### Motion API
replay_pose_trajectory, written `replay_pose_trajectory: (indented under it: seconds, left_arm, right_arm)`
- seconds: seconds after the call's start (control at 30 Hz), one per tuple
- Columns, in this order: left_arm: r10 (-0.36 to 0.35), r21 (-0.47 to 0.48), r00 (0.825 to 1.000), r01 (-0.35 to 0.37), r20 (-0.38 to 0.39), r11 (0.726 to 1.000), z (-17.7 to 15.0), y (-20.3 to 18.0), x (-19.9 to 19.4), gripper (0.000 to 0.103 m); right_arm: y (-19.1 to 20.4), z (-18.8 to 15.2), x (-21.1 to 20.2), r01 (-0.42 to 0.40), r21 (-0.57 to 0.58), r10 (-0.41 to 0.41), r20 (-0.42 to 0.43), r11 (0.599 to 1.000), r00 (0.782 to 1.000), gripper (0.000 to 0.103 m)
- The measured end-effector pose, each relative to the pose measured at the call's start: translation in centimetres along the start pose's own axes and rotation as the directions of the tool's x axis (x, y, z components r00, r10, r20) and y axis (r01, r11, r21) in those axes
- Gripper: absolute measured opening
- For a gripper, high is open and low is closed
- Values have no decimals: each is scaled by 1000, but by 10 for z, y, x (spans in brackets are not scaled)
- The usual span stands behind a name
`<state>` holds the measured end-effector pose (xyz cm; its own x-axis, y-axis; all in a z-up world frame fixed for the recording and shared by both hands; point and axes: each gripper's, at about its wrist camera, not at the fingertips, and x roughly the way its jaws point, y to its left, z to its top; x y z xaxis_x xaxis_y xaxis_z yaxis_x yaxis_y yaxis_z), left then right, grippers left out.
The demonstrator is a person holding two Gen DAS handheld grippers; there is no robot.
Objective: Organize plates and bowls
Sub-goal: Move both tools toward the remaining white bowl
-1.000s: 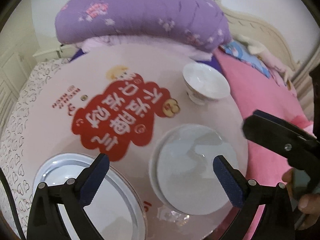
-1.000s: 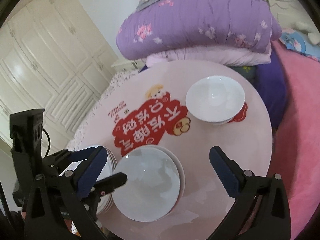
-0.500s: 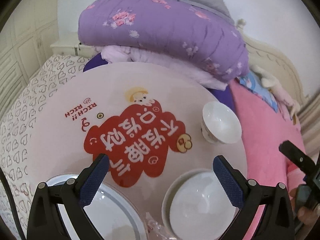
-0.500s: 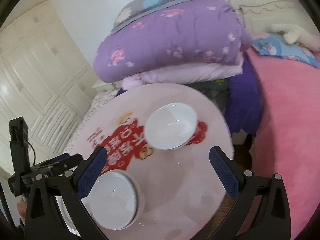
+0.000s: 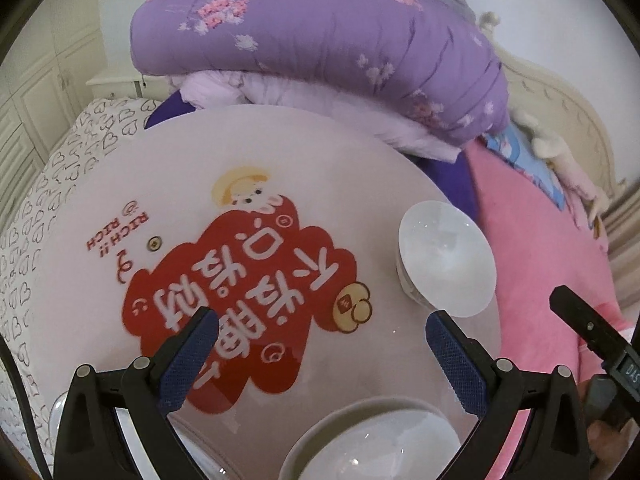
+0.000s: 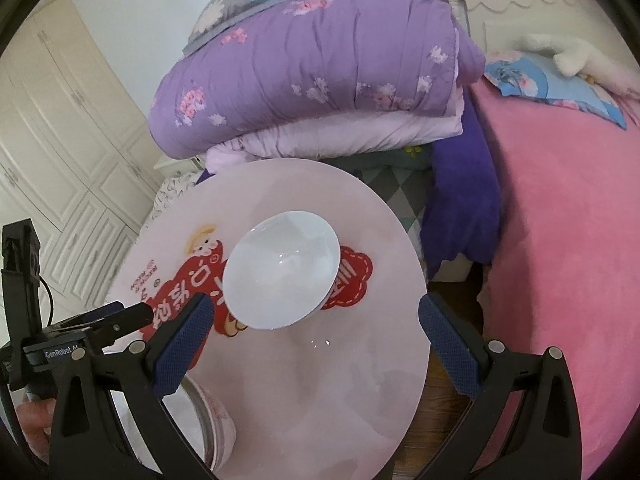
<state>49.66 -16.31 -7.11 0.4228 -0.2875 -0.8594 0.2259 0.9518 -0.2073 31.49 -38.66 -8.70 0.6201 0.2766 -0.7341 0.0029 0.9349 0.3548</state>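
Observation:
A lone white bowl [image 5: 444, 264] stands upright at the right side of the round pink table [image 5: 200, 152]. In the right wrist view this bowl [image 6: 280, 268] sits just ahead of my right gripper [image 6: 316, 344], which is open and empty. My left gripper [image 5: 320, 364] is also open, with only the table's red print between its fingers. Below it, a second white bowl [image 5: 372, 436] sits inside another at the table's near edge. That stack [image 6: 212, 420] is partly hidden behind my right gripper's left finger. A plate's rim [image 5: 56, 406] peeks out at the lower left.
Folded purple quilts [image 5: 320, 40] are piled behind the table. A pink bedspread [image 6: 560, 240] lies to the right, and white wardrobe doors [image 6: 60, 128] stand at the left. The table's right edge [image 6: 420, 300] drops to a wooden floor.
Both views have shifted toward the far side of the table. The stacked bowls and the plate slid to the bottom edge, and the lone bowl now sits closer to my right gripper. Nothing was gripped.

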Motion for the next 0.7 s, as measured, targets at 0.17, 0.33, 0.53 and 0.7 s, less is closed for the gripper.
replay_pose_trajectory:
  seconds: [0.17,0.33,0.53,0.7]
  left_arm:
    - [16,28,1000,-15,-15,999,11,-16,20,102]
    - [29,54,999,-27,-36,998,21,-30,43,102]
    - [29,68,997,-24,-78,997,31,-43,71,102]
    - [9,59,993,-2,-116,998,38,-49,91,95]
  right_arm:
    - [-3,7,15,1,-2,-1,-14,1000,1000,103]
    - [-6,12,29,5,4,-5,-36,1000,999,103]
    - [-13,17,44,7,10,-6,-60,1000,998,102]
    - [-17,18,57,5,11,-4,-91,1000,996,92]
